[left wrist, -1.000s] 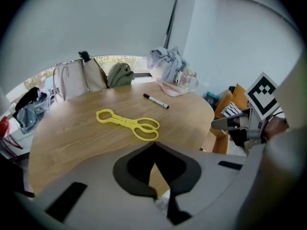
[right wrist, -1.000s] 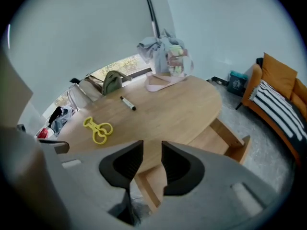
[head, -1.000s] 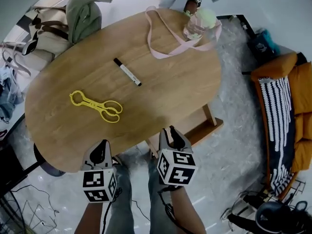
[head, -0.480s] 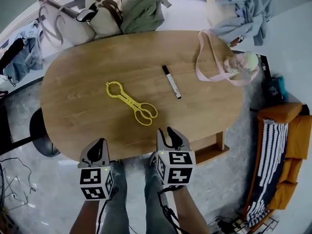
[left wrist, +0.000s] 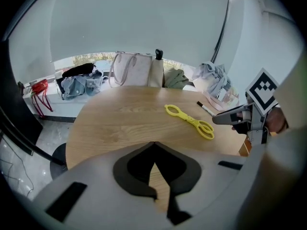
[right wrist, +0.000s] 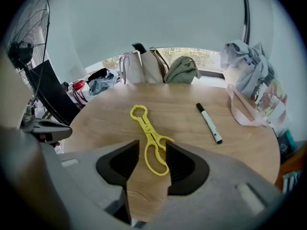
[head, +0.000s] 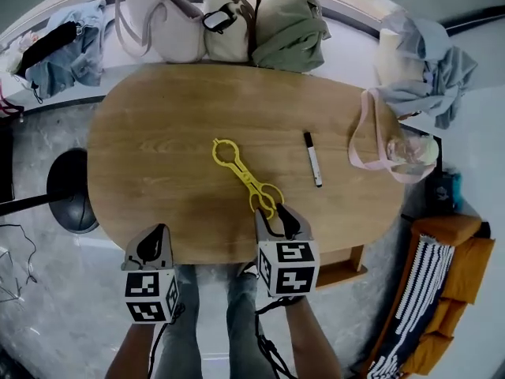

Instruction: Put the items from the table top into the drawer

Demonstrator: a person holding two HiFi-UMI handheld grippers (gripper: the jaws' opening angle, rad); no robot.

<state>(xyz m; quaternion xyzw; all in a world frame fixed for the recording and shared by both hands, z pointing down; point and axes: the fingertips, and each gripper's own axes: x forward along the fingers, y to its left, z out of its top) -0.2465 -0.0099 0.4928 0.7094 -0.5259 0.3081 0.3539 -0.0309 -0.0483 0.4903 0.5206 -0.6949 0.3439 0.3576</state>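
Yellow plastic tongs (head: pixel 241 172) lie on the oval wooden table (head: pixel 158 148), with a black-capped white marker (head: pixel 313 159) to their right. My right gripper (head: pixel 278 215) hangs over the table's near edge, just short of the tongs' looped end. In the right gripper view the tongs (right wrist: pixel 146 127) show in the gap of my right gripper (right wrist: pixel 152 145); its jaws are opening and nothing is pressed between them. My left gripper (head: pixel 151 237) hovers at the near edge, left of the tongs. In its own view the left gripper (left wrist: pixel 153 143) has its tips together and empty.
A pink strap bag with a clear bottle (head: pixel 398 150) lies at the table's right end. Several bags (head: pixel 229 22) stand behind the far edge, with clothes (head: pixel 430 69) at the back right. An orange seat (head: pixel 450 290) is at the lower right and a black stool (head: pixel 71 200) at the left.
The view has swung, so the table now lies level across the picture. Both grippers came to its near edge, the right one up to the tongs, with its jaws wider.
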